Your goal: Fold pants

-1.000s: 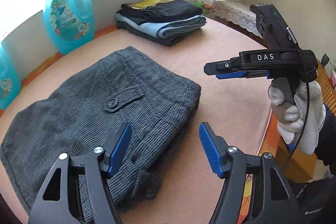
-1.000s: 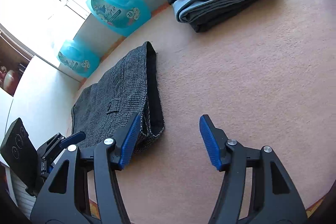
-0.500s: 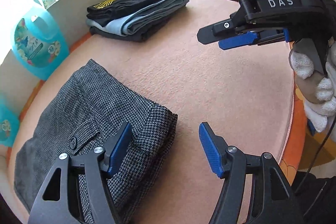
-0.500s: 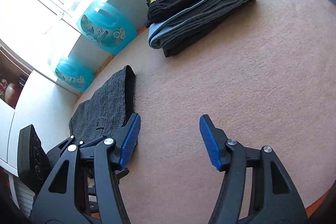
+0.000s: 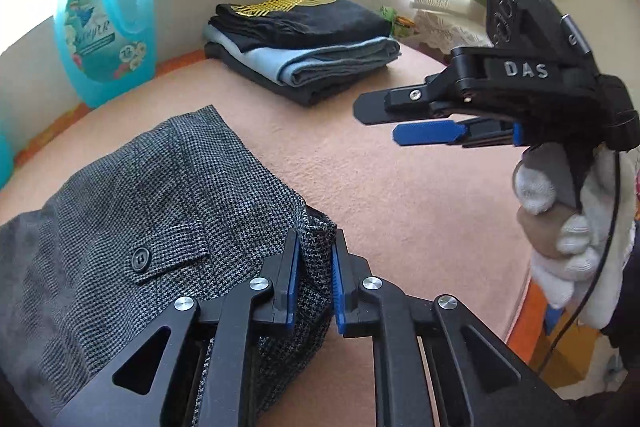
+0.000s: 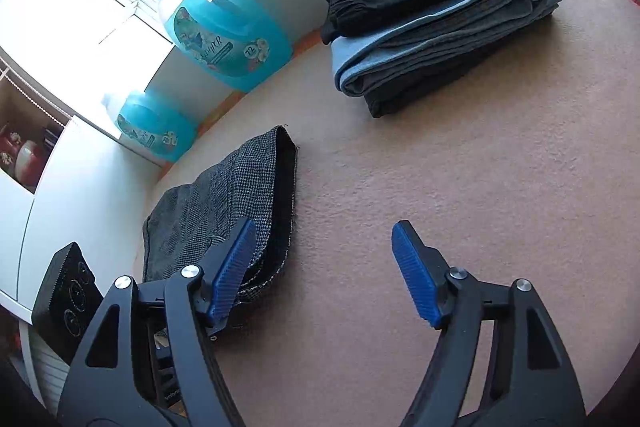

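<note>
A: Since one second ago the left gripper [image 5: 315, 269] has come down onto the near corner of the grey pants [image 5: 152, 227] and has closed; before, its jaws were wide apart above the cloth. Now the blue pads pinch the thick folded edge between them.

B: And the right gripper [image 6: 324, 267]?

A: It hovers over the bare pink table [image 6: 460, 187], to the right of the pants. Its jaws are opening and nothing is between them. In the left view a gloved hand [image 5: 568, 223] carries it, clear of the cloth.

B: Where are the pants?

A: They lie already folded on the left part of the table, well apart from the stack of folded clothes [image 6: 436, 15] at the back.

B: What can go wrong, in your opinion?

A: The left pads hold only one corner. I cannot tell if they catch all the layers. If they hold only the upper ones, a lift can open the fold. Also, if one hand alone pulls, the other side can drag on the table and the bundle can twist, maybe towards the blue detergent bottle [image 5: 106, 31].
</note>
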`<move>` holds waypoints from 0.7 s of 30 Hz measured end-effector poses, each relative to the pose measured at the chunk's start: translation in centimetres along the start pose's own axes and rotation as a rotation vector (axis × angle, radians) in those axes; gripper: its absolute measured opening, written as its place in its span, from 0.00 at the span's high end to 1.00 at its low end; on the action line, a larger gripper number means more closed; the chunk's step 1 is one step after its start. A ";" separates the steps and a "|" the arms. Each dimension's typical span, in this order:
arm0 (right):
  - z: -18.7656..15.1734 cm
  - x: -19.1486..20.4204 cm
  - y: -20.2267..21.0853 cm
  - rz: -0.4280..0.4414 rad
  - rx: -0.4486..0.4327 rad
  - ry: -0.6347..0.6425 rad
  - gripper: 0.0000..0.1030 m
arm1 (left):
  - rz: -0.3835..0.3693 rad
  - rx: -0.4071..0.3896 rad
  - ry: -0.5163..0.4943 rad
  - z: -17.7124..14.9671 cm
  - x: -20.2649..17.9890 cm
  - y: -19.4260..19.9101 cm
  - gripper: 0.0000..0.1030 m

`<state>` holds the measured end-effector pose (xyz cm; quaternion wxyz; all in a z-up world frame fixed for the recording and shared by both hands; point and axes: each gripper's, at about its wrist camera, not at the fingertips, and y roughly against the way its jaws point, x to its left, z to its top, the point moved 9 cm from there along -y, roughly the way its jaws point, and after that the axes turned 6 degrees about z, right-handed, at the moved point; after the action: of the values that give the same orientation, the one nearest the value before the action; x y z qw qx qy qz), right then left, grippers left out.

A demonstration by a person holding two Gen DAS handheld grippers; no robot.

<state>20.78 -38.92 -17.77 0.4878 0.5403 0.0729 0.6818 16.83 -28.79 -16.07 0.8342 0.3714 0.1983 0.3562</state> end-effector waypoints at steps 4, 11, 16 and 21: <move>1.0 1.7 -3.8 0.082 0.071 -0.021 0.27 | -0.018 -0.036 0.036 0.4 0.0 1.4 0.88; 1.4 3.3 -9.6 0.248 0.184 -0.154 0.27 | -0.046 -0.076 0.076 0.8 0.5 2.7 0.88; 0.4 5.0 -12.0 0.283 0.239 -0.163 0.28 | -0.056 -0.097 0.081 1.1 0.7 3.3 0.88; 1.0 6.3 -11.7 0.235 0.178 -0.107 0.84 | -0.061 -0.112 0.091 1.1 0.8 4.0 0.88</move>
<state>28.87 -28.67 -20.52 0.3579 0.6217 0.0433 0.6954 16.20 -26.81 -12.39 0.8541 0.3015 0.2269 0.3578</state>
